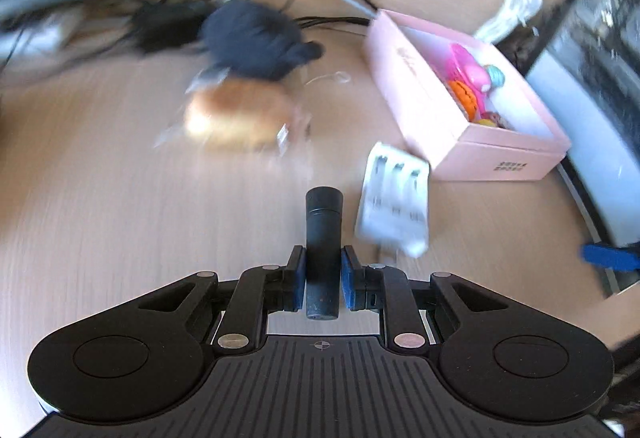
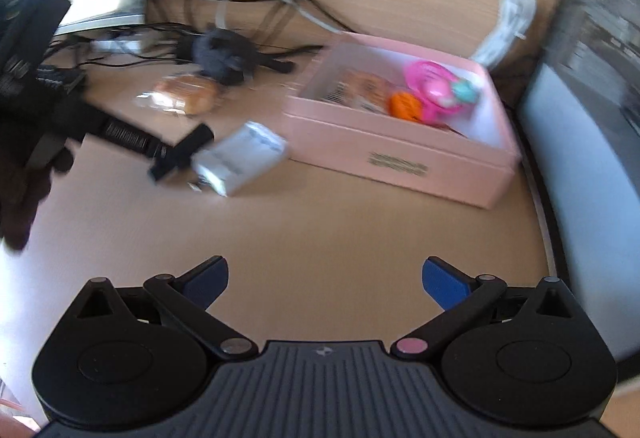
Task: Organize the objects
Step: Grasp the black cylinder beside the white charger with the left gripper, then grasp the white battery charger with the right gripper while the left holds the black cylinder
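Note:
My left gripper (image 1: pixel 323 264) is shut on a black cylinder (image 1: pixel 322 238) and holds it above the wooden table; the cylinder (image 2: pixel 182 151) also shows in the right wrist view, left of a white packet (image 2: pixel 240 157). My right gripper (image 2: pixel 325 278) is open and empty over bare table. A pink open box (image 1: pixel 448 129) lies right of the left gripper, with pink, orange and teal toys inside; it also shows ahead of the right gripper (image 2: pixel 400 161). A wrapped bread bun (image 1: pixel 236 113) and a dark cloth bundle (image 1: pixel 256 37) lie further back.
The white packet (image 1: pixel 394 209) lies just right of the held cylinder. Black cables (image 1: pixel 160 17) and a white cable (image 1: pixel 516 5) run along the back. A grey-white appliance (image 2: pixel 580 157) stands along the table's right edge.

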The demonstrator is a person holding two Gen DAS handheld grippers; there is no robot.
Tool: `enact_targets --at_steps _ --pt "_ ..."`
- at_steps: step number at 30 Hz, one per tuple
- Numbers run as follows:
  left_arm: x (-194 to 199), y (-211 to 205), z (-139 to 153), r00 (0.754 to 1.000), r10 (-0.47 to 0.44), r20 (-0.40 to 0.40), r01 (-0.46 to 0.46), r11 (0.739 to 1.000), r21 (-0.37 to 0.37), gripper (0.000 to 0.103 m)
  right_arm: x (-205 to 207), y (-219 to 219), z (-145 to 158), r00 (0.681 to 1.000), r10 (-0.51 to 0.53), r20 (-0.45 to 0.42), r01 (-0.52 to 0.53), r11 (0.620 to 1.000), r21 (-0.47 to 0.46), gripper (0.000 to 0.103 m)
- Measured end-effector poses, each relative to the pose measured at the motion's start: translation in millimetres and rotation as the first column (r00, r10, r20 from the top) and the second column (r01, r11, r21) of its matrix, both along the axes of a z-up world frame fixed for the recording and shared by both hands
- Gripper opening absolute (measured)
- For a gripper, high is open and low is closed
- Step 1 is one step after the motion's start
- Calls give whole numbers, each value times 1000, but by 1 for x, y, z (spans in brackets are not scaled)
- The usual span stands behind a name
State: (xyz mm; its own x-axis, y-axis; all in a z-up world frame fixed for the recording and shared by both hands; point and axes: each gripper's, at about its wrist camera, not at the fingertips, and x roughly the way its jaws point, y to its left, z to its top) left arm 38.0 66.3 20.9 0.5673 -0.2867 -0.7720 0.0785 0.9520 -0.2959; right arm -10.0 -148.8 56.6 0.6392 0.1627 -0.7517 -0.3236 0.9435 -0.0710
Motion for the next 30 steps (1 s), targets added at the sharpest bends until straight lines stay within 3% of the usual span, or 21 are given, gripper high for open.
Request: enact_targets --at_steps 2,6,10,14,20,23,25,27,30 --pt "-20 4 0 1000 31 2 -31 999 -27 21 5 13 -3 999 39 -20 -38 999 21 103" --pt "-49 11 2 995 99 17 -99 995 22 21 5 38 -9 989 149 -10 -148 988 44 103" --pt "-70 28 5 981 195 13 -195 979 64 21 8 51 -13 985 172 2 -172 983 63 103" --pt "-80 37 5 971 239 9 -239 970 46 21 18 65 -14 983 178 34 -180 982 58 103" --pt "-77 29 6 969 245 11 -245 966 80 22 62 88 -23 996 87 25 -89 991 102 103" --pt "-72 24 5 971 241 14 -241 966 97 22 88 95 -31 999 4 -40 1 991 131 103" --pt "-70 22 5 973 232 16 -233 968 99 22 98 97 -36 997 -27 -70 37 990 137 96" --pt "-69 23 4 974 225 20 -226 970 87 22 98 99 -39 997 -26 -72 34 993 115 78" --pt "-68 27 0 977 210 25 -210 978 -8 22 82 96 -36 998 39 -58 -34 995 90 55"
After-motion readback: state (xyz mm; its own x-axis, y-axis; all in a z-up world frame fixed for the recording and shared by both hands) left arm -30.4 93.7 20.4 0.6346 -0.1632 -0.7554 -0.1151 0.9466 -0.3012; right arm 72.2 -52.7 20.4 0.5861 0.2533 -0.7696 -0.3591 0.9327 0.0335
